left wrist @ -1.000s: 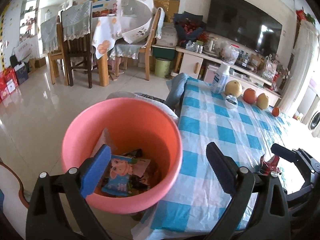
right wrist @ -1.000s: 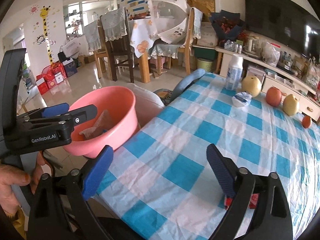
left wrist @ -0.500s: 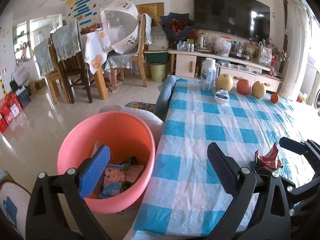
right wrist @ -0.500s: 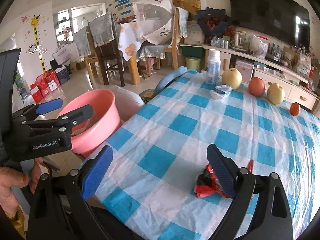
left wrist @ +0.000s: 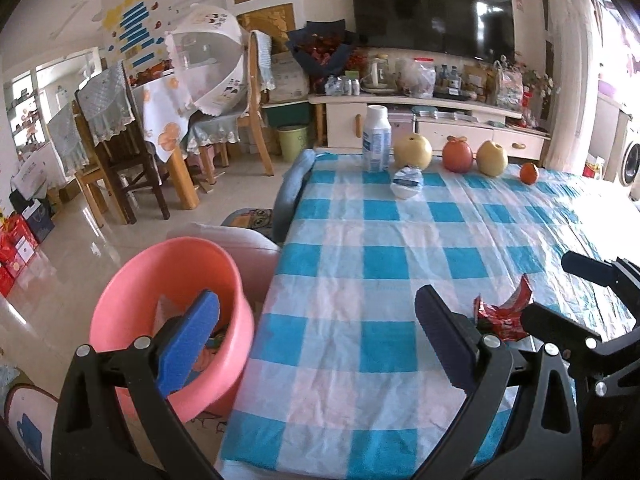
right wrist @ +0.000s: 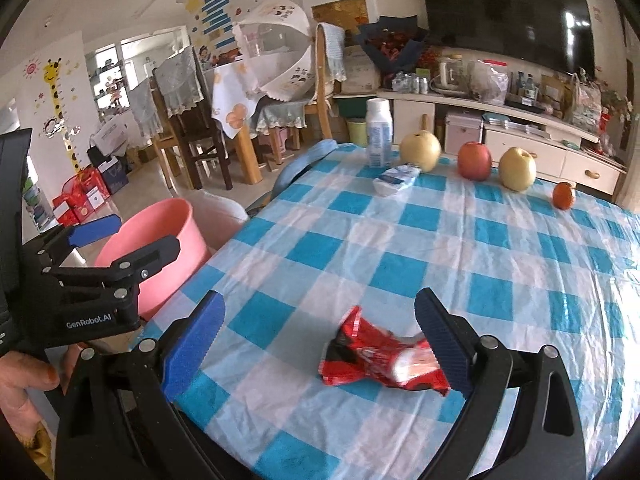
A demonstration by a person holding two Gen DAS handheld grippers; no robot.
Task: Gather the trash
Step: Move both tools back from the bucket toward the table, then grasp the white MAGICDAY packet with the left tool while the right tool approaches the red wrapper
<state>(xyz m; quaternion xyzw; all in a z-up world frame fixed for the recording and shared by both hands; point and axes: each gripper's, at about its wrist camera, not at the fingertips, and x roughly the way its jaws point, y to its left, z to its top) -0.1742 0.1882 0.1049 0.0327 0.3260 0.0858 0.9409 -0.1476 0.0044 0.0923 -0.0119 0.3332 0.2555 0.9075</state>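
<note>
The red wrapper (right wrist: 384, 360) lies crumpled on the desk (right wrist: 400, 248), on the blue-checked cloth near its front edge, between the spread fingers of the right hand-held gripper (right wrist: 316, 344). That hand-held gripper is released, wide open, its right pad just at the wrapper's right end, though whether it touches is hard to make out. The wrapper's long axis runs roughly left to right across the right wrist view, with one torn corner sticking up toward the upper left. In the left wrist view the wrapper (left wrist: 502, 312) is partly covered by the right hand-held gripper's black frame, so only its upper part shows. The left hand-held gripper (left wrist: 316, 340) is released too, nothing between its pads, hanging over the desk's left edge. The pink basin (left wrist: 160, 320) sits on the floor just beside the desk; its contents are mostly hidden behind the left blue pad. A hand (right wrist: 24, 376) is cut off at the left border.
</note>
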